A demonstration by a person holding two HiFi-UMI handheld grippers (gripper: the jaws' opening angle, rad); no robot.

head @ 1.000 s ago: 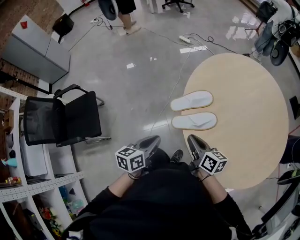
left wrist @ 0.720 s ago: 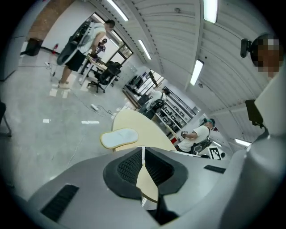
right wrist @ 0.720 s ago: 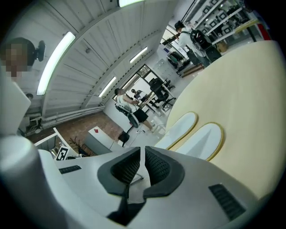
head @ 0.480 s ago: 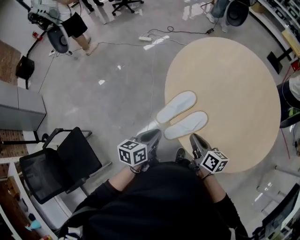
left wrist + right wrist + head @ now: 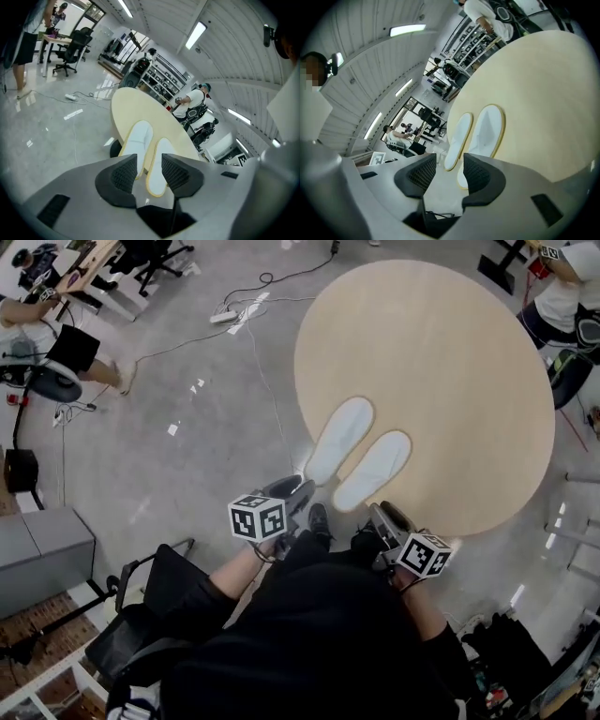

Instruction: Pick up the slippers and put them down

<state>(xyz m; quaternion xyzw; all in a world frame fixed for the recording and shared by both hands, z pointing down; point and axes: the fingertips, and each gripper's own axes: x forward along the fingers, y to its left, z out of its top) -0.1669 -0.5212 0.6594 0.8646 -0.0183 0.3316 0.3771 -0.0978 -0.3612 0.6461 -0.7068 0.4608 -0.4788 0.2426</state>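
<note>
The grey concrete floor fills the left of the head view. The round pale wooden table now lies straight ahead of the person instead of off to the right, as it did a second ago. A black office chair sits low at the left, close behind the left arm.

The two white slippers lie flat and side by side near the table's near edge, apparently just touching along their inner sides. They now run lengthwise away from the person, where a moment back they lay crosswise in the view.

The left gripper and the right gripper are both held short of the table's edge, each aimed toward the pair. Both sets of jaws have just been opening and stand apart. Each gripper view shows only the distant slippers in the gap, with nothing between the pads.

Judging from this, the person has squared up and readied both tools. The pick-up has not begun; the reach to the slippers comes next.
</note>
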